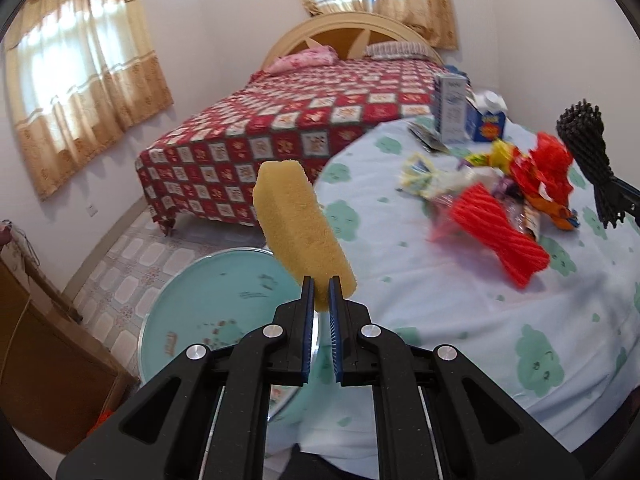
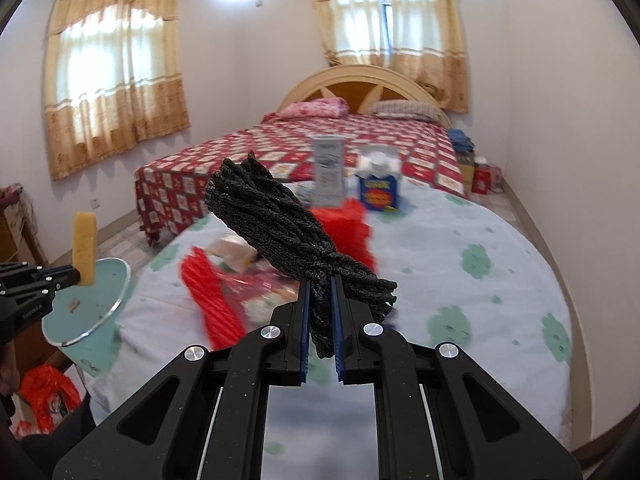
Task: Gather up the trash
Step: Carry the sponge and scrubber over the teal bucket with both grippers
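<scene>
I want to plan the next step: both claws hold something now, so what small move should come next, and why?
Probably carry the left claw sideways until its yellow sponge hangs over the round teal bin, then open it. The bin stands just beside the table, nearest that claw. The right claw is shut on the black net bundle and could follow.

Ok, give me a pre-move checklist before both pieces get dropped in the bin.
1. Left gripper shut on yellow sponge: ok.
2. Right gripper shut on black mesh bundle: ok.
3. Teal bin open, no lid: ok.
4. Sponge lifted off the table, above the bin: ok.
5. Black mesh bundle over the bin: not ok, it hangs above the table.
6. Grip firmness on both: cannot tell.
</scene>
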`<state>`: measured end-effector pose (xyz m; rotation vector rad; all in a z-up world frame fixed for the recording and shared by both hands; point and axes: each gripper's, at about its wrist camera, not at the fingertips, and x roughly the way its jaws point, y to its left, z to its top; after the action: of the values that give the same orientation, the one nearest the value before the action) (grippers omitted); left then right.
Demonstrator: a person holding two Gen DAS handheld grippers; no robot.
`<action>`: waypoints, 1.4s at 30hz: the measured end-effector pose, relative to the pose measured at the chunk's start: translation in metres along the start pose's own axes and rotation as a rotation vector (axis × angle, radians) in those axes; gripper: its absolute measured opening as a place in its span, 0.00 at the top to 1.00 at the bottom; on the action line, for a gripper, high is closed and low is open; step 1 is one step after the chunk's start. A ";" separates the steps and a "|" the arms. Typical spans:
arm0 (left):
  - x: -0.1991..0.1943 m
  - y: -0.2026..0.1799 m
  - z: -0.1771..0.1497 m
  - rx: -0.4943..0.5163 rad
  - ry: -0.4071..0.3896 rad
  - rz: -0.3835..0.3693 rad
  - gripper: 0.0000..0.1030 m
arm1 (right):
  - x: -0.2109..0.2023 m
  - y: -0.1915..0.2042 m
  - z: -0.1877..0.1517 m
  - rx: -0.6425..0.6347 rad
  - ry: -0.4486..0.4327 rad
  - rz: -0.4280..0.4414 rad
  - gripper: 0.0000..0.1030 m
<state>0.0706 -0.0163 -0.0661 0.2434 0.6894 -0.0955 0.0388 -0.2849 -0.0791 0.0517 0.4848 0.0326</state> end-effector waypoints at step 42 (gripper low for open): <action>-0.007 0.115 -0.029 -0.111 -0.020 0.165 0.93 | 0.070 0.193 0.038 -0.336 0.015 0.181 0.90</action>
<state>0.0666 0.1022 -0.0619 0.1913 0.6500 0.0977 0.1148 -0.0905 -0.0667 -0.2340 0.4830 0.2914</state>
